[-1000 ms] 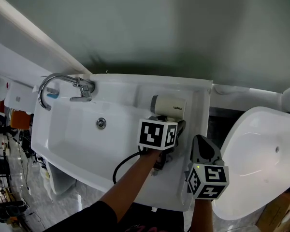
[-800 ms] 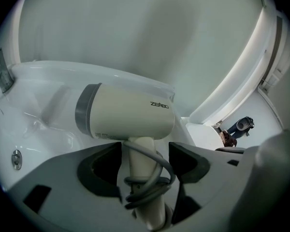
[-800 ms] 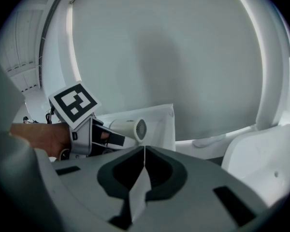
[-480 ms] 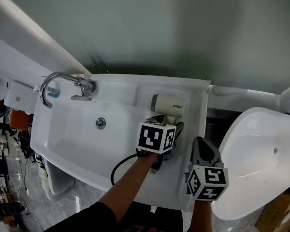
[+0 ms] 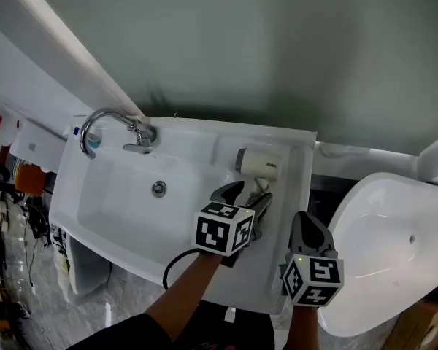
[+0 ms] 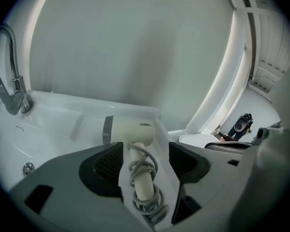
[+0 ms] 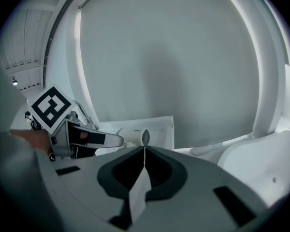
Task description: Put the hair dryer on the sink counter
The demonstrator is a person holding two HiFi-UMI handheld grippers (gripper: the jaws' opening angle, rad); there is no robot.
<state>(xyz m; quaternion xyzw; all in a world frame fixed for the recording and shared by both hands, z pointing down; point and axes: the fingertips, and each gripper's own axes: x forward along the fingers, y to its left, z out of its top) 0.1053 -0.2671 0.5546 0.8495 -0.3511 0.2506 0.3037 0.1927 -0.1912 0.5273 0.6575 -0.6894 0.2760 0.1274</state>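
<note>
The cream hair dryer (image 5: 258, 162) lies on the white sink counter (image 5: 296, 175), right of the basin, its handle wrapped in grey cord and pointing toward me. My left gripper (image 5: 246, 196) hovers just above and behind the handle. Its jaws have just been opening and stand wide apart. In the left gripper view the hair dryer's (image 6: 131, 129) handle shows between the left gripper's (image 6: 145, 156) jaws, touched by neither. My right gripper (image 5: 304, 223) is shut and empty at the counter's right front edge. The right gripper view shows the right gripper (image 7: 144, 152) with jaws together and the hair dryer (image 7: 133, 137) beyond.
A chrome faucet (image 5: 121, 127) stands at the back left of the basin (image 5: 124, 210), which has a drain (image 5: 159, 188). A black cord (image 5: 174, 259) hangs over the counter's front edge. A second white basin (image 5: 383, 246) sits to the right. A grey-green wall rises behind.
My left gripper has lifted up and back off the hair dryer's handle with its jaws wider. The hair dryer stays on the counter. My right gripper rose slightly.
</note>
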